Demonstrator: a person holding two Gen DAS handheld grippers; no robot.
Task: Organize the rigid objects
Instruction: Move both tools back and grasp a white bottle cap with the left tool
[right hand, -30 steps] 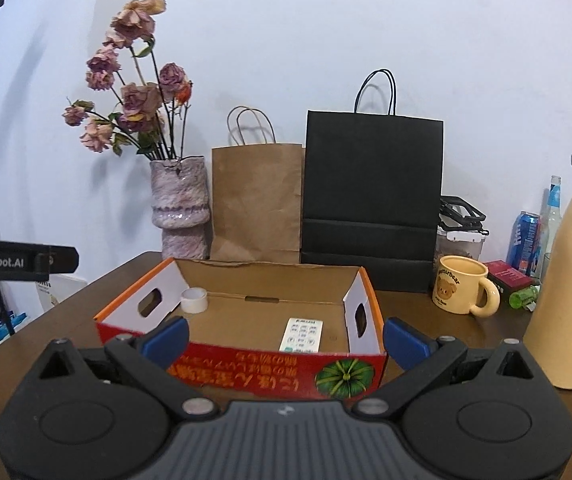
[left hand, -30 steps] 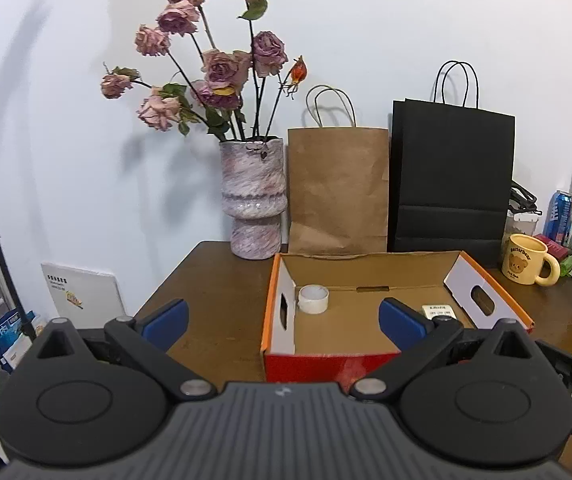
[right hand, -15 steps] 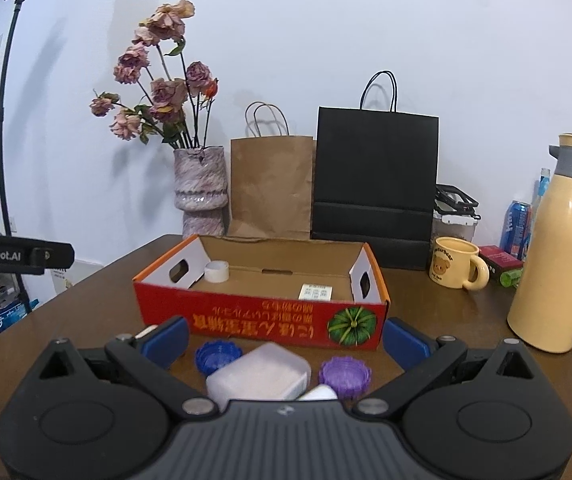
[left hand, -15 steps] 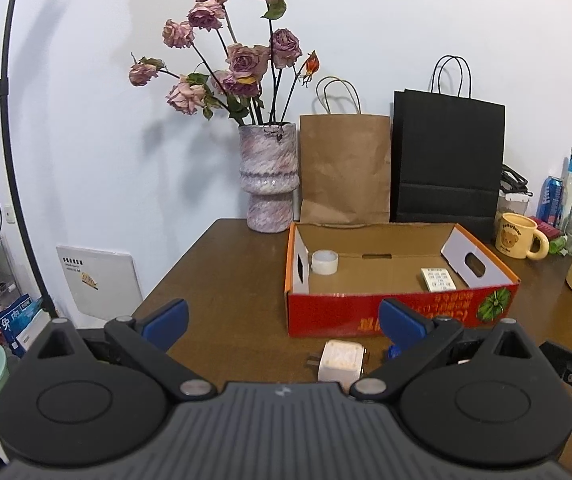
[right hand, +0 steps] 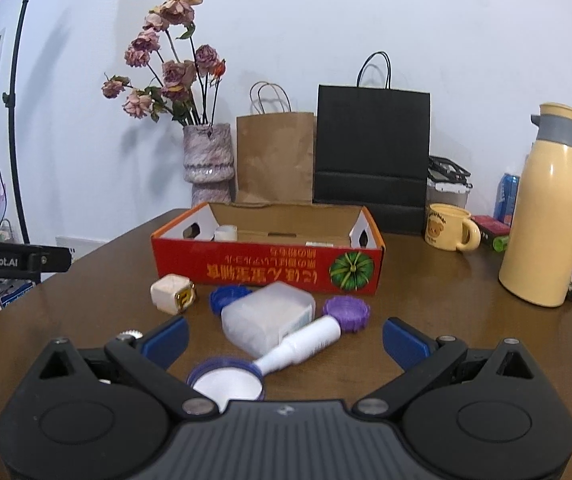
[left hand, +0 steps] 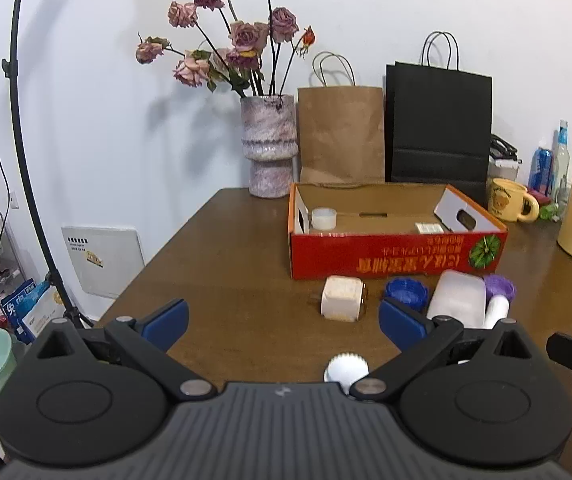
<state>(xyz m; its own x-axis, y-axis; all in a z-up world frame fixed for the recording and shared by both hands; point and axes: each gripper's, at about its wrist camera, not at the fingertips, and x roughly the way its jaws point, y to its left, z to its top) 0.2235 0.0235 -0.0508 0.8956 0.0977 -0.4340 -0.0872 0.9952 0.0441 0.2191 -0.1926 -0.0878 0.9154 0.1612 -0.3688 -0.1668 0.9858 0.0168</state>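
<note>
Ribbed plastic caps [right hand: 346,312], frosted rounded case [right hand: 267,315], glossy cardboard box [right hand: 268,263], both claws [left hand: 282,318] [right hand: 284,338] wide open, empty.

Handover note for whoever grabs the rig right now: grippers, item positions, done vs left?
Left hand-held gripper: open, empty, above the table.
Right hand-held gripper: open, empty, aimed at the loose pile.
Red cardboard box: holds a tape roll and a small white labelled item.
Still on the table in front of the box: white plug adapter, blue cap, frosted plastic case, purple cap, white bottle, purple-rimmed lid, white ridged cap.
Left: box those seven.
</note>
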